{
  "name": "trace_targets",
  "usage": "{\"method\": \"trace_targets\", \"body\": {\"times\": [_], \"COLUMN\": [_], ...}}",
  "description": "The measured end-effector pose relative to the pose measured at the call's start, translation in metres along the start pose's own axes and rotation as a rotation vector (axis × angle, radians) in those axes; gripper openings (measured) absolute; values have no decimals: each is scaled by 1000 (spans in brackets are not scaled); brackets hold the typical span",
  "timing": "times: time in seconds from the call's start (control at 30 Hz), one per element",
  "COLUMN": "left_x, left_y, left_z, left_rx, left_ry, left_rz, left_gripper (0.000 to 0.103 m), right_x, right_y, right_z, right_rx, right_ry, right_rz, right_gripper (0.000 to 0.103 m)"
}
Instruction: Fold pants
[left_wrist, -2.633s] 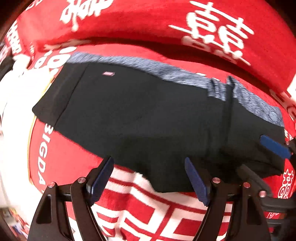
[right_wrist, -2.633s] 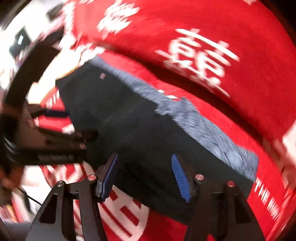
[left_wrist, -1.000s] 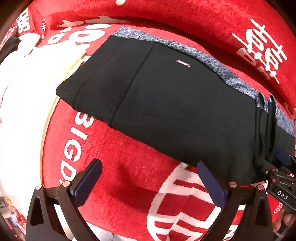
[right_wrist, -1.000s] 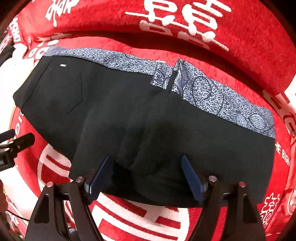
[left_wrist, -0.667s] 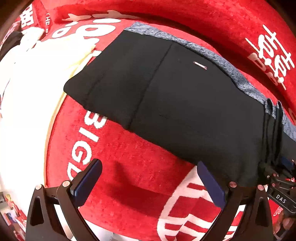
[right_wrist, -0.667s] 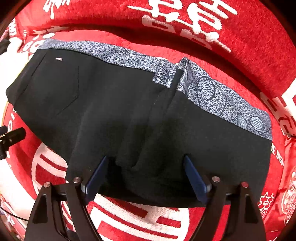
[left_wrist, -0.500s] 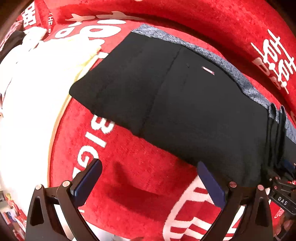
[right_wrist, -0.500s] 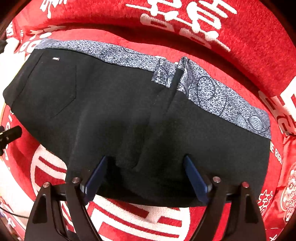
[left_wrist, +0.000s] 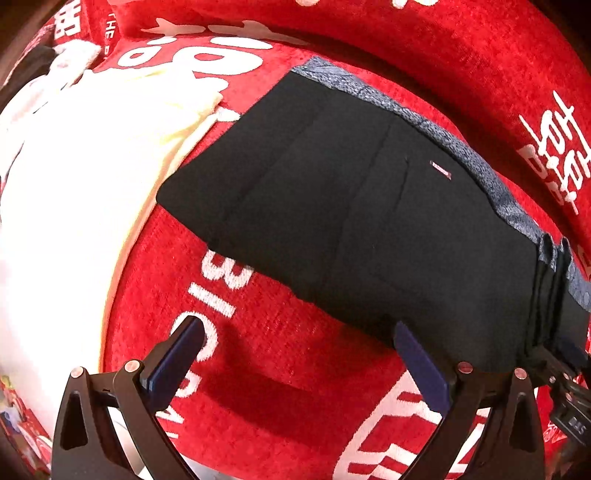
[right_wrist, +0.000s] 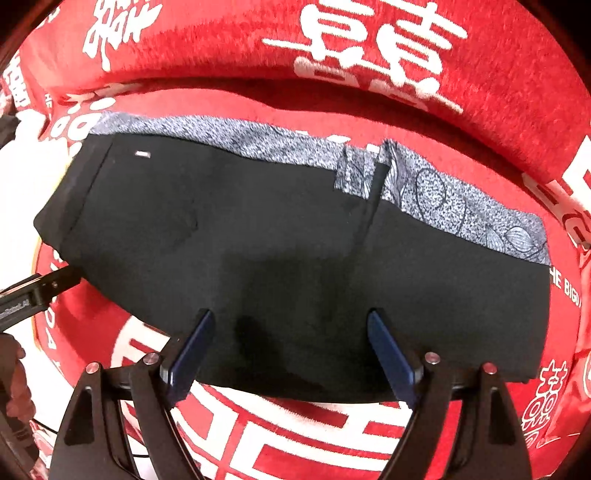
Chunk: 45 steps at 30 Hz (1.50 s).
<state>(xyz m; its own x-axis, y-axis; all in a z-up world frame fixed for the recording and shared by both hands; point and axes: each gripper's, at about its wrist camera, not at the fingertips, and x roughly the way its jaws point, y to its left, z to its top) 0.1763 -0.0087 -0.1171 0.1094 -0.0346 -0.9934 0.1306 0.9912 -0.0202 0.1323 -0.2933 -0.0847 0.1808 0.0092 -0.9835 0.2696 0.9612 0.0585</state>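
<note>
Black pants (left_wrist: 351, 229) with a grey patterned waistband (left_wrist: 461, 147) lie folded flat on a red sofa seat. They also show in the right wrist view (right_wrist: 280, 258), waistband (right_wrist: 443, 195) at the far side. My left gripper (left_wrist: 295, 354) is open and empty above the red seat, near the pants' near left edge. My right gripper (right_wrist: 288, 343) is open and empty over the pants' near edge. The right gripper shows at the right edge of the left wrist view (left_wrist: 565, 373). The left gripper shows at the left edge of the right wrist view (right_wrist: 33, 291).
The red sofa cover (left_wrist: 280, 391) bears white lettering, and its backrest (right_wrist: 369, 48) rises behind the pants. A white cloth (left_wrist: 74, 166) lies to the left of the pants. The seat's front edge lies below the grippers.
Both grippers stayed open. The left gripper has shifted left along the pants' near edge, away from the right one. The right gripper has drawn back slightly and the pants lie flatter.
</note>
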Motion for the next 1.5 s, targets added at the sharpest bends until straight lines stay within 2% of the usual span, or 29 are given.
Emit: {"method": "trace_targets", "body": {"times": [0.13, 0.27, 0.37, 0.5, 0.7, 0.87, 1.07, 1.13, 1.2, 1.27, 1.3, 1.33, 1.4, 1.43, 1.5], "left_x": [1, -6, -7, -5, 19, 23, 17, 4, 2, 17, 24, 24, 16, 13, 4], "left_y": [6, 26, 47, 72, 90, 86, 75, 59, 42, 36, 38, 41, 40, 36, 21], "left_z": [9, 27, 36, 34, 30, 25, 30, 36, 41, 45, 46, 46, 45, 45, 42], "left_rx": [-2, -58, -126, -177, -260, -297, -298, -234, -159, -159, -183, -203, -200, -169, -64], "left_ry": [-14, -65, -87, -119, -67, -95, -111, -150, -172, -115, -94, -109, -140, -149, -195], "left_rz": [-16, -87, -173, -358, -633, -691, -688, -697, -622, -531, -497, -484, -429, -368, -276], "left_gripper": [103, 103, 103, 103, 103, 103, 103, 103, 103, 101, 95, 88, 60, 39, 36], "right_x": [-8, 16, 38, 39, 39, 39, 41, 41, 41, 42, 42, 42, 41, 39, 30], "right_y": [11, 23, 25, 32, 32, 37, 40, 41, 43, 44, 45, 45, 43, 41, 33], "right_z": [1, -4, -11, -13, -15, -16, -18, -18, -19, -18, -19, -18, -15, -13, -1], "right_rx": [-46, -71, -48, -90, -113, -124, -129, -133, -135, -134, -131, -128, -123, -114, -79], "right_ry": [-21, 44, 110, 89, 83, 74, 67, 67, 67, 70, 71, 74, 87, 95, 96], "right_rz": [76, 166, 196, 175, 175, 158, 154, 150, 147, 148, 150, 154, 167, 180, 216], "right_gripper": [87, 87, 87, 87, 87, 87, 87, 87, 87, 87, 87, 87, 87, 87, 87]}}
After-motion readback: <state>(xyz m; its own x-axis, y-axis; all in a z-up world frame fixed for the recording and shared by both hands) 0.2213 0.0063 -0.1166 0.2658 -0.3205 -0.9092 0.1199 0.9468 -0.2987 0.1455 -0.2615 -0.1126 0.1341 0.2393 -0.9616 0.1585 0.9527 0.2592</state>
